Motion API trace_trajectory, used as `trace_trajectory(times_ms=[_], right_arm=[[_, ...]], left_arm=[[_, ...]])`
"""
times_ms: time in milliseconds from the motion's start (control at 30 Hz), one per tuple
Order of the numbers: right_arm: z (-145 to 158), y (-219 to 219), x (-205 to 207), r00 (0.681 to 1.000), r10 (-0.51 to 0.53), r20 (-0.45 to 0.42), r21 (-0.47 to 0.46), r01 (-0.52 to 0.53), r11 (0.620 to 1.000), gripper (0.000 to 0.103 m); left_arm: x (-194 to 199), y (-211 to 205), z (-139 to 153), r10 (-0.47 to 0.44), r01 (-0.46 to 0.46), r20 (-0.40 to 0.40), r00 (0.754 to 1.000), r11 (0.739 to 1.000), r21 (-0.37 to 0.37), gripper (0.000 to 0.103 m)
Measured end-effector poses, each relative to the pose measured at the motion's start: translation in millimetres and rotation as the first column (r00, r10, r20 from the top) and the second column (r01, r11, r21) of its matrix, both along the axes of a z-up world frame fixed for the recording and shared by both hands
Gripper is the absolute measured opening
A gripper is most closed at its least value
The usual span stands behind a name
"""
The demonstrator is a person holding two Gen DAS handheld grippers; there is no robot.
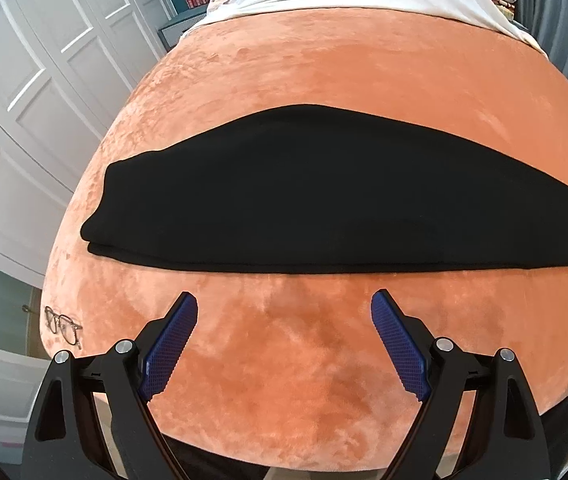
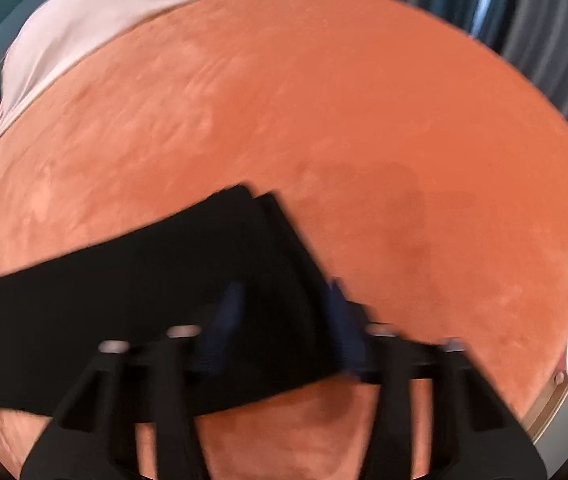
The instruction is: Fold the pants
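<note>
Black pants point(image 1: 303, 192) flat; L tongs point(image 1: 284, 308) wide.

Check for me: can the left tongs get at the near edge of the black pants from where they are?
Probably yes. The left tongs are open and empty above bare orange blanket, and nothing lies between them and the pants ahead.

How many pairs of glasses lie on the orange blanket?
1. The glasses lie near the blanket's left edge in the left wrist view, apart from the black pants. Others may be hidden.
</note>
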State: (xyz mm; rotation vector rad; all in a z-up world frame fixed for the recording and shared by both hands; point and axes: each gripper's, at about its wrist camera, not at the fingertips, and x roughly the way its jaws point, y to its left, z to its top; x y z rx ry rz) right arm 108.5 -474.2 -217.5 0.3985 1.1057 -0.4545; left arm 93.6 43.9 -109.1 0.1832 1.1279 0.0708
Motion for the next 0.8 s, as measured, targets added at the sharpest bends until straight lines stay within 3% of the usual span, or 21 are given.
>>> trace_trajectory(times_ms=[67, 133, 200, 267, 300, 333, 433, 500, 667, 733, 800], right_arm=[[6, 15, 4, 0.997, 0.081, -0.009, -0.057, -0.081, 0.995, 0.008], [22, 21, 1, 0.992, 0.121, 0.045, -0.068, -0.117, 0.991, 0.007], [49, 21, -11, 0.985, 0.13, 0.117, -0.141, -0.113, 0.984, 0.007], [36, 10, -12, 0.99, 0.13, 0.052, -0.206, -0.117, 0.972, 0.007], [10, -2, -10, 0.992, 0.121, -0.037, -0.132, -0.125, 0.983, 0.007], [-2, -7, -11, 0.991, 0.118, -0.058, -0.071, -0.122, 0.99, 0.008], [19, 1, -15, 0.993, 0.104, 0.048, -0.104, -0.098, 0.99, 0.019], [28, 3, -9, 0.991, 0.106, 0.079, -0.103, -0.097, 0.99, 0.053], [24, -4, 33, 0.991, 0.129, 0.028, -0.162, -0.123, 0.979, 0.057], [14, -6, 51, 0.986, 0.164, 0.014, -0.146, -0.16, 0.976, 0.056], [5, -7, 55, 0.978, 0.21, -0.013, -0.109, -0.21, 0.972, 0.015]], left_arm=[[2, 0, -3, 0.003, -0.003, -0.01, 1.0, 1.0, 0.009, 0.086], [4, -2, -6, 0.003, -0.002, -0.021, 1.0, 1.0, 0.024, 0.086], [6, -4, -7, 0.003, -0.002, -0.023, 1.0, 0.999, 0.032, 0.086], [7, -5, -7, 0.004, -0.003, -0.022, 1.0, 1.0, 0.024, 0.086], [8, -6, -8, 0.002, -0.001, -0.023, 1.0, 1.0, 0.022, 0.086], [8, -7, -8, 0.001, 0.0, -0.021, 1.0, 1.0, 0.029, 0.086], [7, -9, -7, -0.003, 0.004, -0.016, 1.0, 0.999, 0.039, 0.086], [7, -11, -10, -0.01, 0.011, -0.026, 1.0, 0.999, 0.044, 0.086], [7, -18, -12, -0.014, 0.017, -0.035, 0.999, 0.997, 0.07, 0.086], [7, -19, -12, -0.012, 0.014, -0.035, 0.999, 0.997, 0.078, 0.086], [9, -21, -14, -0.008, 0.012, -0.042, 0.999, 0.996, 0.089, 0.086]])
